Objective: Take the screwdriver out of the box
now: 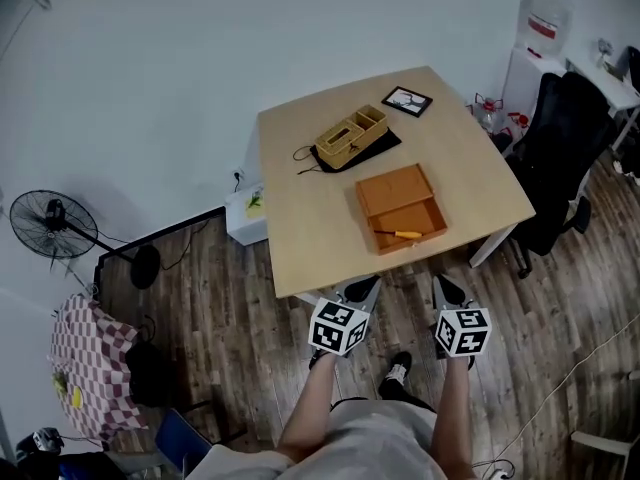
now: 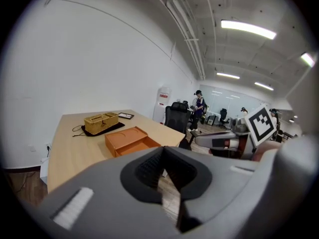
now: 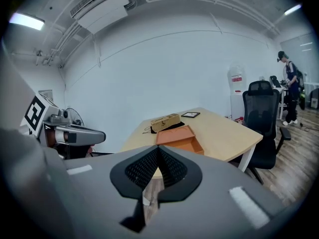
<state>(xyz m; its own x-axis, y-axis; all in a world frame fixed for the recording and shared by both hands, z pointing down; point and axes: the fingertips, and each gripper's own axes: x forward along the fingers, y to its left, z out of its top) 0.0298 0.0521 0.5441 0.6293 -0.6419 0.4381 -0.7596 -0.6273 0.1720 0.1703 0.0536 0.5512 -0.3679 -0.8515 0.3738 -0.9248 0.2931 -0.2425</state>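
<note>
Standing short of the table [image 1: 300, 228], we judge the task not begun | left gripper [image 1: 362, 288], lower centre: jaws closed, empty | right gripper [image 1: 447, 290]: likewise closed, empty | screwdriver [image 1: 399, 234]: inside open orange box [image 1: 441, 218], mid-frame | left: reach, grasp, lift out.

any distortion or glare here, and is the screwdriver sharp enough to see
Head view: evenly lit, the screwdriver small but sharp in the box. Left gripper view: strong fisheye, dark corners, ceiling lights glare. Right gripper view: same fisheye, wall bends.
</note>
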